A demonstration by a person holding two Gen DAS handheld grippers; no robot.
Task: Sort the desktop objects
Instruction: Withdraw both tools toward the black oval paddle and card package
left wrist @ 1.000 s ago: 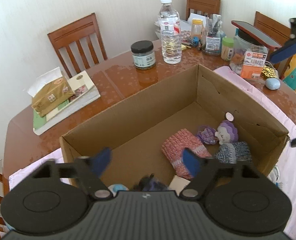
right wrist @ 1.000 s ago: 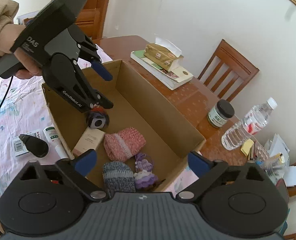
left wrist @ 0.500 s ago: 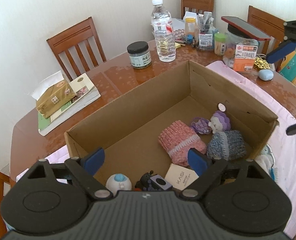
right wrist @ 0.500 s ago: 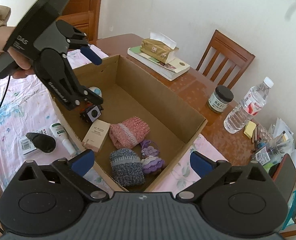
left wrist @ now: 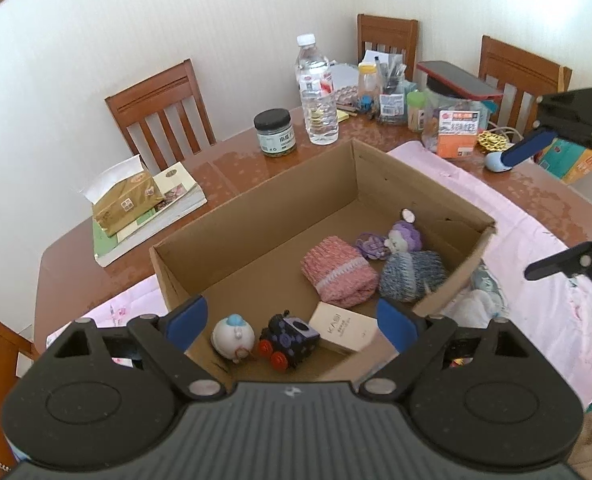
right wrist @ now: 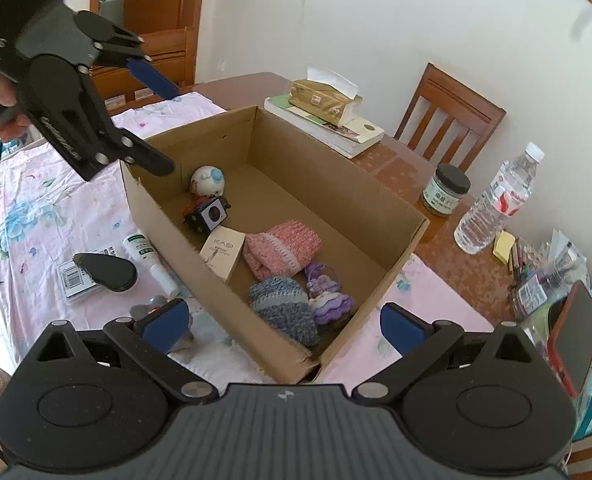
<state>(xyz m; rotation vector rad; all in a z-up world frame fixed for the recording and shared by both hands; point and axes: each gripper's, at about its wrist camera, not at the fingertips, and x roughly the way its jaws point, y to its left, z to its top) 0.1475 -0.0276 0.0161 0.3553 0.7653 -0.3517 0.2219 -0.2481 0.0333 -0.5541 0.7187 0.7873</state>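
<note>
An open cardboard box (left wrist: 255,224) sits on the table. It holds a white round toy (left wrist: 232,336), a black toy train (left wrist: 287,338), a beige carton (left wrist: 344,332), a pink knit piece (left wrist: 338,276), a grey-blue knit piece (left wrist: 412,276) and a purple doll (left wrist: 404,236). My left gripper (left wrist: 291,320) hovers over the box's near end, open, with nothing between its blue pads. It also shows in the right wrist view as the left gripper (right wrist: 159,124), held by a hand. My right gripper (right wrist: 283,324) is open and empty above the box's corner.
On the pink cloth (right wrist: 35,208) beside the box lie a white tube (right wrist: 147,256), a black teardrop-shaped item (right wrist: 105,272) and a barcoded pack (right wrist: 71,280). A tissue box (left wrist: 125,204) on a book, a jar (left wrist: 275,132), a water bottle (left wrist: 316,96) and desk clutter line the far side. Chairs ring the table.
My left gripper has drawn up and back out of the box with its jaws wider; the white toy and train now lie in plain view. The right gripper has pulled back slightly.
</note>
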